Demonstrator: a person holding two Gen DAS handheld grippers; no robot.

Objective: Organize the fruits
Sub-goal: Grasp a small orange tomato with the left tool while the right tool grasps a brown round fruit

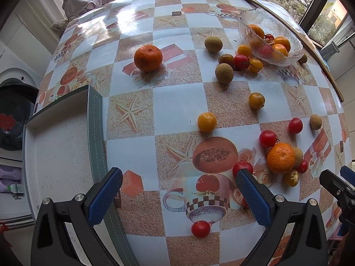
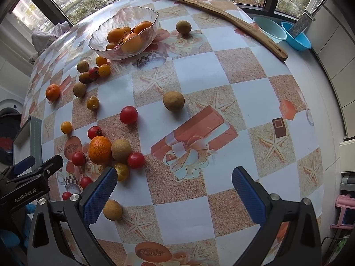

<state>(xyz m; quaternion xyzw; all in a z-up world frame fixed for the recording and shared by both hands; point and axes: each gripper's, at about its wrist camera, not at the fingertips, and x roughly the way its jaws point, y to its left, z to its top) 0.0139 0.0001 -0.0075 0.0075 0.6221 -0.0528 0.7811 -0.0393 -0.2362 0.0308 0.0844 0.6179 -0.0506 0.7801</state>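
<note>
Fruit scattered loose across a checkered tabletop, small and round, so no long axis to line up with. Glass bowl at the far side, already holding several oranges and a red tomato. Nearest cluster: a mandarin touching a brown longan, ringed by red cherry tomatoes, with one yellow tomato just beside the left finger pad of the right gripper. Another longan lying close under that same pad. Left gripper hovering over the tabletop with one red tomato touching or just behind its right finger pad, another below, between the spread fingers. Both pairs of fingers spread wide, holding nothing. Probably an even choice of arm: cluster lies ahead-left of the right gripper, ahead-right of the left. White tray at far left.
</note>
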